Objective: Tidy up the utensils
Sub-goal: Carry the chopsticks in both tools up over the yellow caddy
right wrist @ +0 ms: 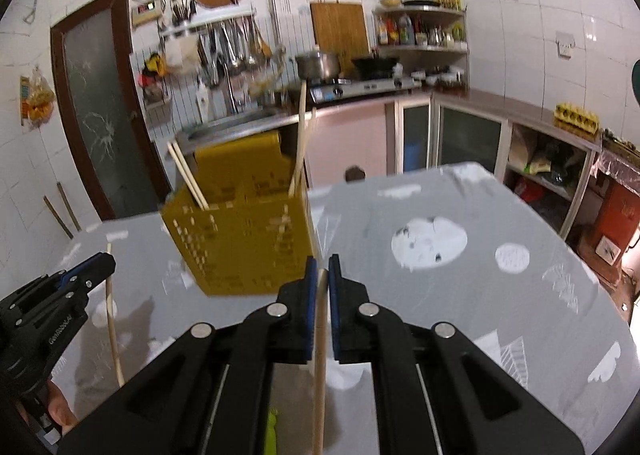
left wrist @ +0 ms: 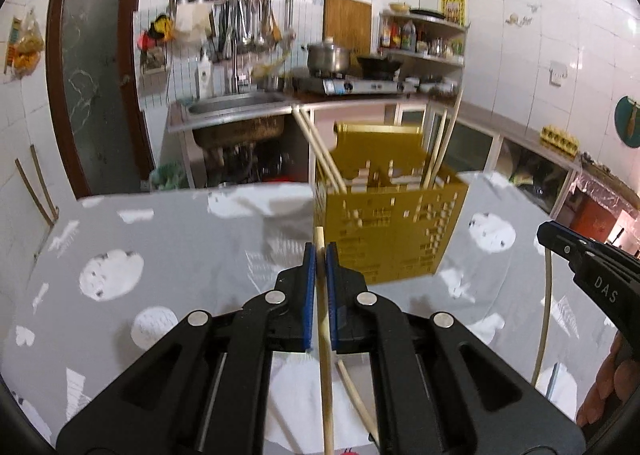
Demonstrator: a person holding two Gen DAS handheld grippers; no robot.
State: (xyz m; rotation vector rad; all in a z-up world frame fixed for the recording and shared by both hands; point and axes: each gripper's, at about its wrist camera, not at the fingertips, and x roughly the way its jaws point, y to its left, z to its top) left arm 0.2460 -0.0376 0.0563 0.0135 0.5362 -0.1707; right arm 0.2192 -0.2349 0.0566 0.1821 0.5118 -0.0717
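Note:
A yellow perforated utensil holder [left wrist: 384, 231] [right wrist: 240, 247] stands on the grey patterned tablecloth [left wrist: 180, 255], with several chopsticks leaning in its left and right corners. My left gripper [left wrist: 320, 251] is shut on a pale wooden chopstick [left wrist: 325, 387], held above the table in front of the holder. A second loose chopstick [left wrist: 358, 399] lies below it on the cloth. My right gripper [right wrist: 322, 263] is shut on another chopstick [right wrist: 319, 375], just right of the holder's front. Each gripper shows in the other's view: the right gripper [left wrist: 546, 235] and the left gripper [right wrist: 105, 261], each with its chopstick hanging down.
Behind the table are a steel sink [left wrist: 236, 103], a gas stove with a pot [left wrist: 328, 57] and a wok, and an L-shaped counter [right wrist: 520, 111] running right. A person's hand [left wrist: 608, 387] holds the right gripper. A green item [right wrist: 273, 427] lies at the near table edge.

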